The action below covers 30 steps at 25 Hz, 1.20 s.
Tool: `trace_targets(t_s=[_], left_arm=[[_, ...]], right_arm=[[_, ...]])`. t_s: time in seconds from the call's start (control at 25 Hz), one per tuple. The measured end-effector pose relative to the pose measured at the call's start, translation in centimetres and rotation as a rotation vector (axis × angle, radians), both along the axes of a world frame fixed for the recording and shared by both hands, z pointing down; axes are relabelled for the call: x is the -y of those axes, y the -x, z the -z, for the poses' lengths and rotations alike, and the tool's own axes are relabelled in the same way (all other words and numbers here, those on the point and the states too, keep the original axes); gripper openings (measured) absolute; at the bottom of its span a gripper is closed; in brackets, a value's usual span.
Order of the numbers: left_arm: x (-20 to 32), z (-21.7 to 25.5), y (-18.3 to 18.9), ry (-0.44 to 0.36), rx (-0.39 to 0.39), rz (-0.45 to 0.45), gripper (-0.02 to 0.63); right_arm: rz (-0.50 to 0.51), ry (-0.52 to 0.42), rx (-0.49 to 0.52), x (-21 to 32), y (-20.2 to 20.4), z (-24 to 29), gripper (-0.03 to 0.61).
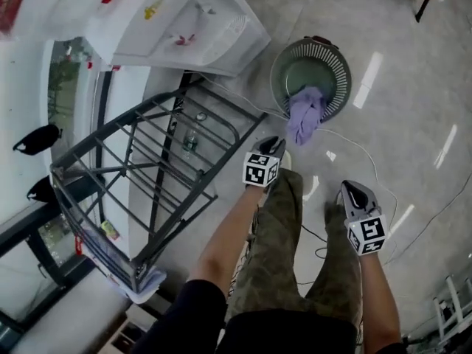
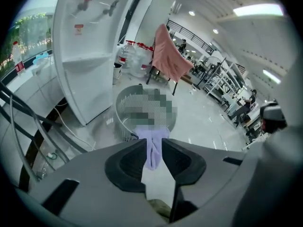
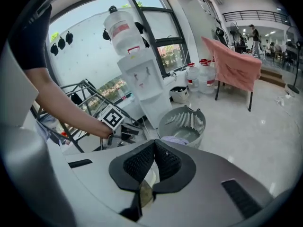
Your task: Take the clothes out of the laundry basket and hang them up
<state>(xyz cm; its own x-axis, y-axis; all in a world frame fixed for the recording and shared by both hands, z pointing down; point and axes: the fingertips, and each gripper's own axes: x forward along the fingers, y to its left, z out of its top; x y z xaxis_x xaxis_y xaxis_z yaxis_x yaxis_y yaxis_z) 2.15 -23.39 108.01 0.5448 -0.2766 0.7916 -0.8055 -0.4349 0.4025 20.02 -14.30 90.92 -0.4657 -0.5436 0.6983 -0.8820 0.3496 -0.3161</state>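
Observation:
A round grey laundry basket (image 1: 341, 65) stands on the tiled floor. A pale purple garment (image 1: 306, 116) hangs over its near rim. My left gripper (image 1: 271, 144) hovers just short of that garment, pointing down at it, jaws a little apart with nothing between them. In the left gripper view the garment (image 2: 156, 132) shows through the gap, with the basket (image 2: 130, 108) behind. My right gripper (image 1: 352, 190) is lower right, farther from the basket, and shut. The right gripper view shows its jaws (image 3: 155, 143) closed and empty, the basket (image 3: 182, 122) ahead.
A dark metal drying rack (image 1: 147, 168) stands to the left of the person's legs. A white water dispenser (image 1: 177, 21) sits behind it. A thin cable (image 1: 369, 161) runs across the floor by the basket. A pink cloth (image 3: 234, 63) drapes a chair beyond.

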Motion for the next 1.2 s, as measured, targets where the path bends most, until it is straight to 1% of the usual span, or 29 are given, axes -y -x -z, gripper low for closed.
trace_targets(t_s=[0.08, 0.16, 0.28, 0.36, 0.4, 0.56, 0.64, 0.72, 0.8, 0.84, 0.88, 1.0, 1.12, 1.16, 1.2], left_arm=[[0.7, -2.9, -0.1, -0.004, -0.002, -0.003, 0.122], [0.7, -6.0, -0.4, 0.01, 0.006, -0.026, 0.137], [0.0, -10.4, -1.4, 0.043, 0.035, -0.127, 0.156], [-0.3, -12.6, -1.9, 0.048, 0.056, -0.195, 0.169], [-0.1, -13.4, -1.9, 0.046, 0.066, -0.213, 0.169], [0.6, -15.7, -2.2, 0.07, 0.074, -0.223, 0.179], [0.5, -16.6, -2.5, 0.089, 0.099, -0.259, 0.179], [0.8, -17.1, -2.6, 0.085, 0.145, -0.315, 0.178], [1.4, -17.0, -2.7, 0.061, 0.172, -0.365, 0.099], [1.6, -16.7, -2.8, 0.055, 0.166, -0.38, 0.053], [1.5, -16.4, -2.9, 0.056, 0.147, -0.387, 0.034], [0.4, -14.8, -3.9, 0.079, 0.066, -0.391, 0.028], [0.1, -11.9, -5.1, 0.081, -0.016, -0.381, 0.026], [0.3, -10.4, -5.7, 0.077, -0.062, -0.363, 0.026], [0.6, -8.5, -6.3, 0.072, -0.128, -0.331, 0.026]], right_arm=[[-0.026, 0.013, 0.006, -0.4, -0.7, -3.2, 0.0], [-0.047, 0.028, -0.004, -1.0, -1.3, -6.2, 0.0], [-0.085, 0.051, -0.002, -1.8, -1.7, -9.4, 0.0], [-0.095, 0.061, 0.004, -2.4, -1.4, -10.6, 0.0], [-0.092, 0.062, 0.007, -2.5, -1.2, -11.0, 0.0], [-0.078, 0.06, 0.02, -2.9, -0.8, -11.9, 0.0], [-0.079, 0.061, 0.022, -3.0, -0.9, -12.0, 0.0], [-0.07, 0.052, 0.013, -2.6, -1.1, -12.0, 0.0], [-0.046, 0.037, -0.002, -2.4, -1.3, -12.0, 0.0], [-0.036, 0.032, -0.006, -2.3, -1.3, -12.1, 0.0], [-0.032, 0.032, -0.006, -2.2, -1.4, -12.2, 0.0], [-0.044, 0.04, -0.009, -1.8, -2.3, -12.2, 0.0], [-0.062, 0.035, -0.011, -0.8, -3.0, -11.4, 0.0], [-0.068, 0.033, -0.007, -0.5, -3.0, -10.9, 0.0], [-0.072, 0.028, -0.002, -0.3, -3.0, -10.2, 0.0]])
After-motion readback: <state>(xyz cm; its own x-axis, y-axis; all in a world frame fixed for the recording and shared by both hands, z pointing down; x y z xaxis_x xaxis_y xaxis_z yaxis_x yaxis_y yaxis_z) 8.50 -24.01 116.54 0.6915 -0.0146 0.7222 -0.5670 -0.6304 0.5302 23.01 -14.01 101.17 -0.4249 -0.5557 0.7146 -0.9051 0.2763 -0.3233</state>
